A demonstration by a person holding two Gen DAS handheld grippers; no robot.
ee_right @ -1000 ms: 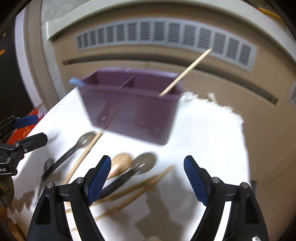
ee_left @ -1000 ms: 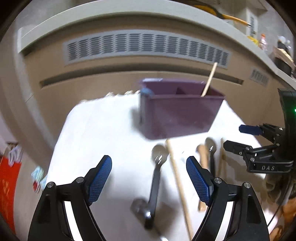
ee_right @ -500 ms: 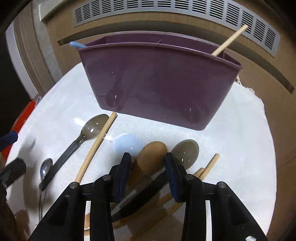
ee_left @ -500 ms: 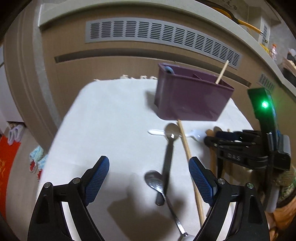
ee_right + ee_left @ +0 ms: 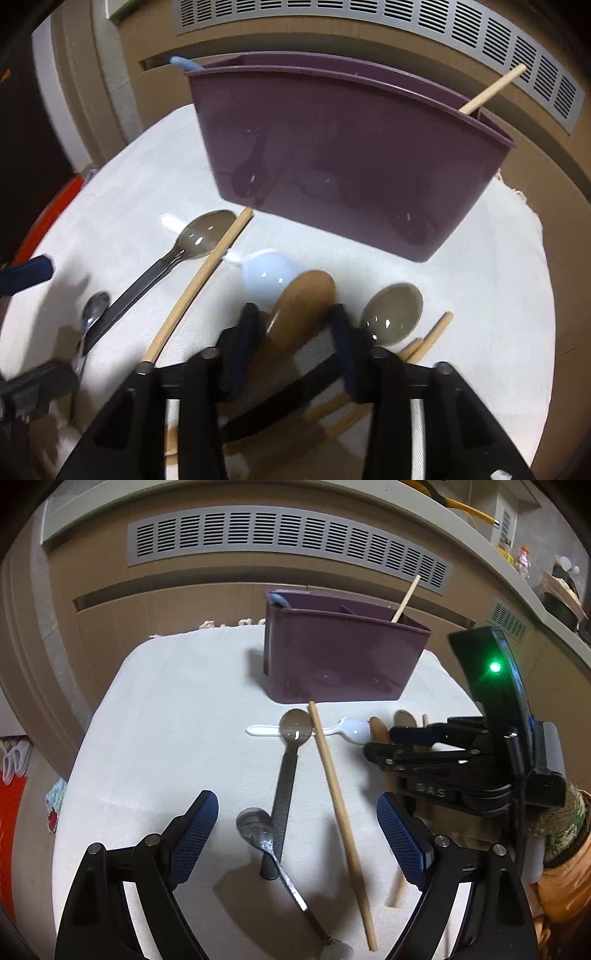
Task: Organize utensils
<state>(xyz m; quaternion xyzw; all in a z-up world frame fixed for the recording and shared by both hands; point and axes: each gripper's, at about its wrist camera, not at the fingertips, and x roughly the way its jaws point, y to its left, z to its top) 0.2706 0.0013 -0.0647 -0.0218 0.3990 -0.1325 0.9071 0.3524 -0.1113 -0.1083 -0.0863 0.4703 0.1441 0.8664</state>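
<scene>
The dark purple plastic caddy stands at the far side of the white cloth-covered table, one pale wooden stick leaning out of its right-hand compartment and a small blue handle poking up at its left end. Just in front of the caddy the loose utensils lie fanned out.

The right gripper has its two pads closed around the neck of the brown wooden spoon, just below the bowl, probably so the spoon lifts without tipping. Beside it lie a white plastic spoon and a grey-bowled spoon with a black handle.

The left gripper hangs with its pads spread wide and holds nothing, above a second black-handled spoon, a small steel teaspoon and a long wooden chopstick, seemingly waiting its turn.
</scene>
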